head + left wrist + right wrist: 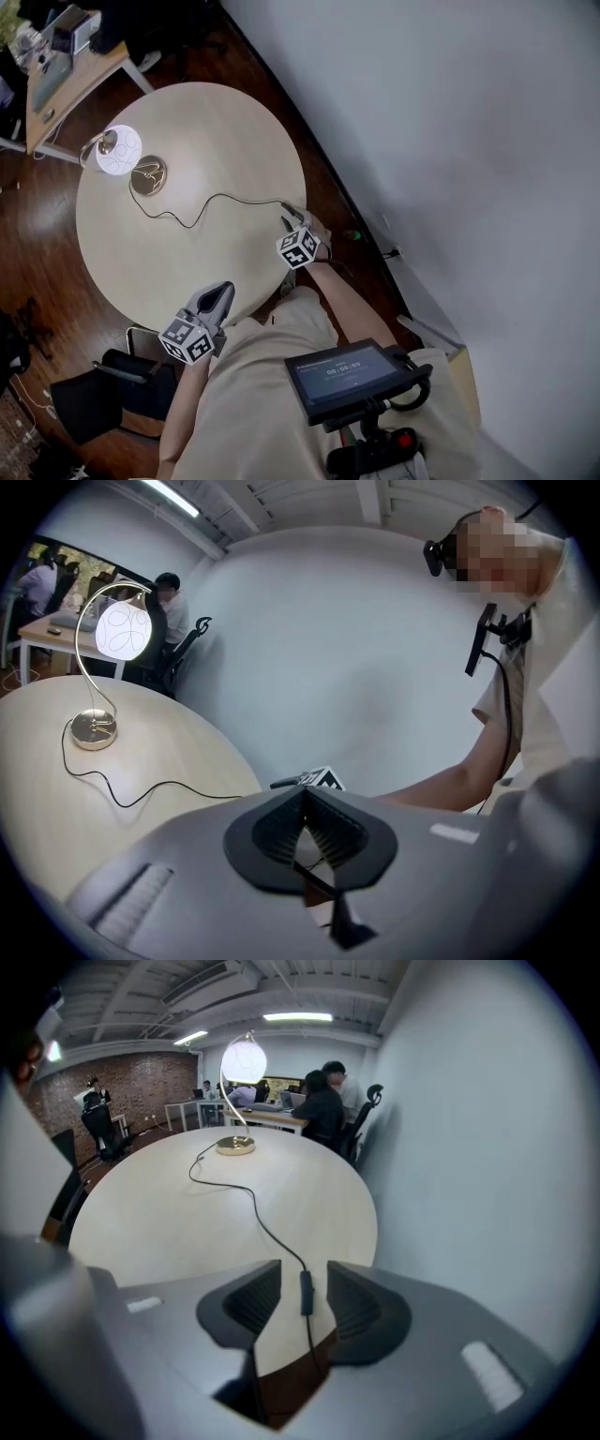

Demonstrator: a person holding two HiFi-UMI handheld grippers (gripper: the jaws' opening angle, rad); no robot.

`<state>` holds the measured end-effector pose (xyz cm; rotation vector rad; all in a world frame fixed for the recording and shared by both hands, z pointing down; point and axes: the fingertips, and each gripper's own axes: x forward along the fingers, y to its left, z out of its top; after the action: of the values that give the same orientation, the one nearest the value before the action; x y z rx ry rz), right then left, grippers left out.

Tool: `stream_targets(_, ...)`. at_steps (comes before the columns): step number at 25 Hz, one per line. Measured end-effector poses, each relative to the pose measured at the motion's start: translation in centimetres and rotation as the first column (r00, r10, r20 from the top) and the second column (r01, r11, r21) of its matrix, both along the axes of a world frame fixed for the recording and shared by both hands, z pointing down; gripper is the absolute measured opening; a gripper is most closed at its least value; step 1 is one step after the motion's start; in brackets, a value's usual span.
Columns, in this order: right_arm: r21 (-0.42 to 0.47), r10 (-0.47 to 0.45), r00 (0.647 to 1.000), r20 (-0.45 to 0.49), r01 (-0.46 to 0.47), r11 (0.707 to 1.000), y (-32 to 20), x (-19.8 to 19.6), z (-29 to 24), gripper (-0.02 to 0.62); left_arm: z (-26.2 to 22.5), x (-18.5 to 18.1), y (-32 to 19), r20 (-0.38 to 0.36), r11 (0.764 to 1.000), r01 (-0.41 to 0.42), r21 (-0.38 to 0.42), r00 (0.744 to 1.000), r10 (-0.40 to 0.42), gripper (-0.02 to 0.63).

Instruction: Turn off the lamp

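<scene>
The lamp (118, 150) glows, right gripper (304, 1271) fingers wide astride the cord switch (306, 1295), left gripper (302, 803) fingers together.

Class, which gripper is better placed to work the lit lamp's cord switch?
Right: the right gripper is open with the inline switch between its jaws. The left gripper is shut, away from the cord.

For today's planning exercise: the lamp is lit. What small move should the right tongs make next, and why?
Probably lower the right tongs and close them on the inline switch: the lamp glows, and the open tongs straddle the switch without touching it.
</scene>
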<state>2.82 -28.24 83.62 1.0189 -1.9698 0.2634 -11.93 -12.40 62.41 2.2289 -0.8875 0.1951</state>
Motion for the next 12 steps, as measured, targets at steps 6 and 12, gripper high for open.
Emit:
stream_targets(6,0.114,0.134,0.99,0.043,-0.138,0.984,3.2,-1.5,-9.2,0.146,-1.4,-4.5,2.2,-0.045,0.99,-0.099,0.095,0.994,0.104,0.0)
stream_targets(12,0.097,0.241,0.962,0.126,-0.254,0.962,12.1,-5.7,-13.1,0.136,0.4,-10.1,6.3,-0.061,0.978,-0.166,0.128,0.983,0.175,0.0)
